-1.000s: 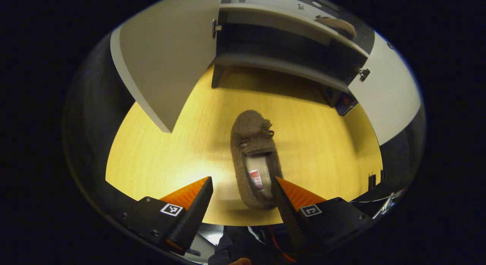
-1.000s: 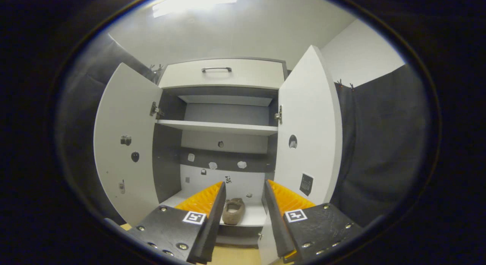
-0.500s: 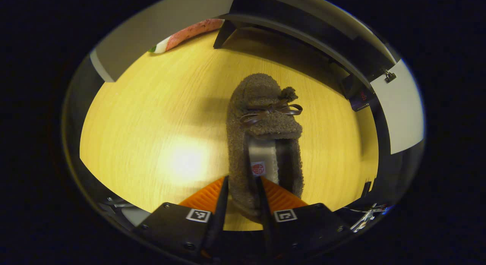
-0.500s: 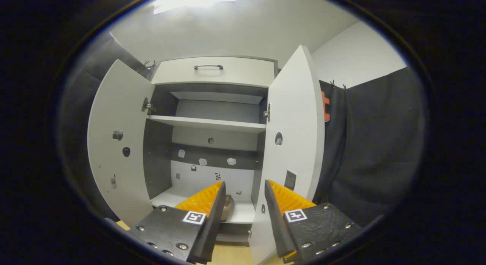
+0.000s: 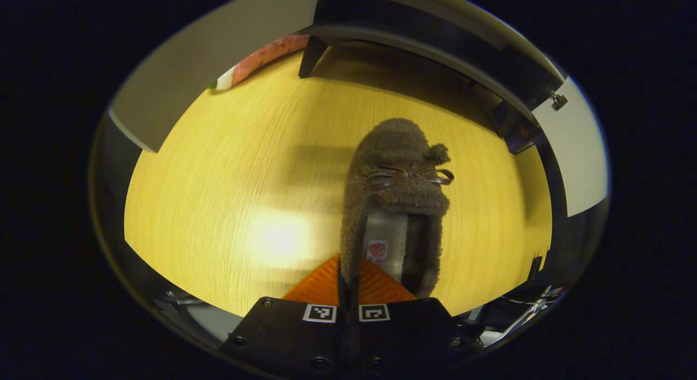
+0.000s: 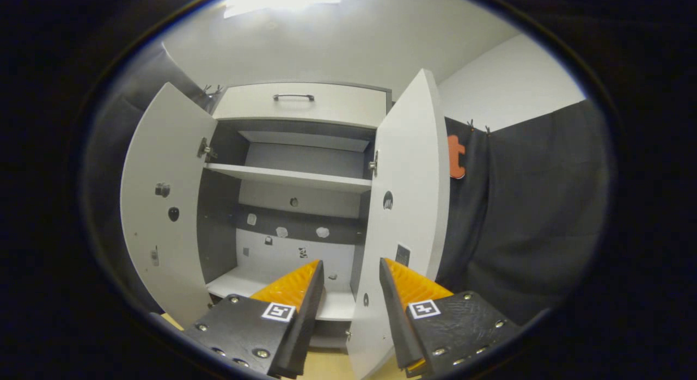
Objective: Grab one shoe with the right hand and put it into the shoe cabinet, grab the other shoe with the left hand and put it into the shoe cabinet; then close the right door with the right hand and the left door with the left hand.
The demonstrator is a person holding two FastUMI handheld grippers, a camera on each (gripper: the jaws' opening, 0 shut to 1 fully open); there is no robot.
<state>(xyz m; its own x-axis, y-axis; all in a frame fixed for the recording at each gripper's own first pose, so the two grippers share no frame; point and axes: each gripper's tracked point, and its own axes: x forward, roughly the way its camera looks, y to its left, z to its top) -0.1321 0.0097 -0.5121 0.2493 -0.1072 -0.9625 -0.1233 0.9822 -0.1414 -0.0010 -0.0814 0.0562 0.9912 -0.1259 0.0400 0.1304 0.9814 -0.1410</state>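
Brown fuzzy slipper with bow [image 5: 397, 206] lies on the yellow wooden floor [image 5: 245, 167], lower centre of left gripper view. Left gripper [image 5: 348, 285] fingers, spread a second ago, now pinch its heel wall; lift is due. Right gripper [image 6: 348, 293] fingers stand spread before the white shoe cabinet [image 6: 294, 178].

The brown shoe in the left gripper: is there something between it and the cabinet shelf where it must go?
Nothing visible blocks it. The left gripper pinches the shoe at its heel side; bare wooden floor lies between shoe and cabinet, and both doors stand open.
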